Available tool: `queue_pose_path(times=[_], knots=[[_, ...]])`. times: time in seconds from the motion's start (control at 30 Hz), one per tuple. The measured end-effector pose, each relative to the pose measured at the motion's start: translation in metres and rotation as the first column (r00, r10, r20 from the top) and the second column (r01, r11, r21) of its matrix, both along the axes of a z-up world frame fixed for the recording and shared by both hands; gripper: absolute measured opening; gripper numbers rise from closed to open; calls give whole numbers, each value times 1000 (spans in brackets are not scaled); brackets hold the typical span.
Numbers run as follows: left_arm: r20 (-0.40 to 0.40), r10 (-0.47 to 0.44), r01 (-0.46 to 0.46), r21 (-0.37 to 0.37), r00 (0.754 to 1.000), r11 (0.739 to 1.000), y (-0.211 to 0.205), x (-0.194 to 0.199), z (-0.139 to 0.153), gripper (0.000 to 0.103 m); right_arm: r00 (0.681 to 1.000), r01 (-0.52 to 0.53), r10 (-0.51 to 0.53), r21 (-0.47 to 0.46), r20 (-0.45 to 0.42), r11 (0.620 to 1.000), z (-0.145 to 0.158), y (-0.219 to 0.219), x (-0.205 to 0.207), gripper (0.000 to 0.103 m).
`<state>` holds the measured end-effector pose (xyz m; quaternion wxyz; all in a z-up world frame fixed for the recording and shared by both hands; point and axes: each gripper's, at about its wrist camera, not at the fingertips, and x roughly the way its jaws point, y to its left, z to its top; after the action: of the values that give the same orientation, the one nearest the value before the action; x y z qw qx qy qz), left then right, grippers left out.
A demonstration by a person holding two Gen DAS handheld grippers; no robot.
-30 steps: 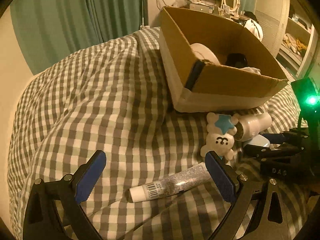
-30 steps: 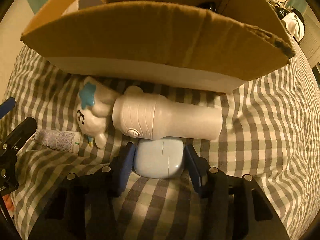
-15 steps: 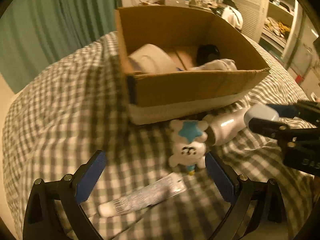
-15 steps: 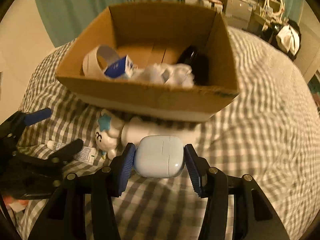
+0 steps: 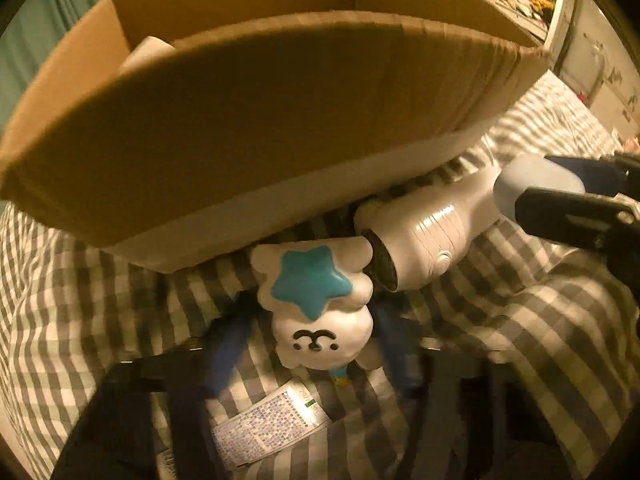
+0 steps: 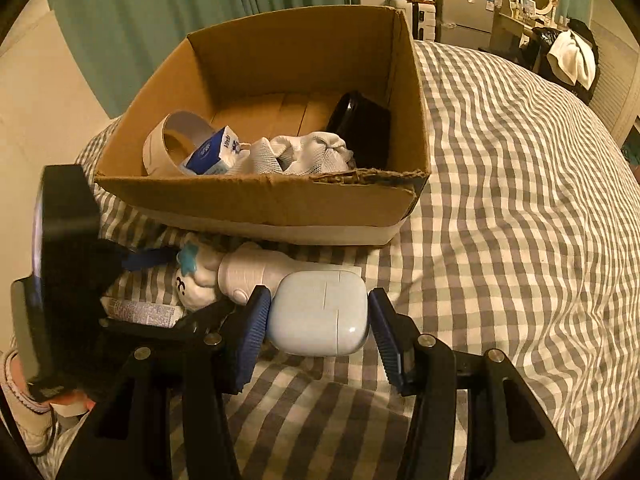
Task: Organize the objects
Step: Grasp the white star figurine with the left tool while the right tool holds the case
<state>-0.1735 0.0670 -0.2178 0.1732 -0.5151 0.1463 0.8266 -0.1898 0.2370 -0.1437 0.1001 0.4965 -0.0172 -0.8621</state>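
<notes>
Right wrist view: right gripper (image 6: pixel 318 322) clamped on pale blue earbud case (image 6: pixel 318 312), lifted just in front of cardboard box (image 6: pixel 260 204). Best carried up and over the near wall, then released low above bare floor at the back. Already inside: tape roll (image 6: pixel 168 146), blue carton (image 6: pixel 212 152), white mesh bundle (image 6: pixel 304 154), black item (image 6: pixel 362 128). Left gripper (image 5: pixel 312 356) half closed either side of white star toy (image 5: pixel 320 308) on checked bedspread (image 6: pixel 520 200), contact unclear through blur; needs an even squeeze. White bottle (image 5: pixel 432 228) and tube (image 5: pixel 268 428) waiting alongside.
</notes>
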Motion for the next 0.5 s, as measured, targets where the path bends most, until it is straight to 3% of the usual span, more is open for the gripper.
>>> queue_pose_path(times=[0.17, 0.27, 0.5], knots=[[-19, 0, 0, 20, 1000, 1000, -5, 5, 6, 46, 1000, 3, -3, 18, 0, 1000, -5, -8, -2, 50], [-3, 7, -7, -15, 1000, 1000, -6, 10, 10, 46, 1000, 12, -11, 36, -18, 999, -1, -13, 0, 50], [-62, -1, 1, -4, 998, 1000, -13, 37, 48, 46, 998, 21, -14, 100, -68, 995, 41, -16, 25, 50]])
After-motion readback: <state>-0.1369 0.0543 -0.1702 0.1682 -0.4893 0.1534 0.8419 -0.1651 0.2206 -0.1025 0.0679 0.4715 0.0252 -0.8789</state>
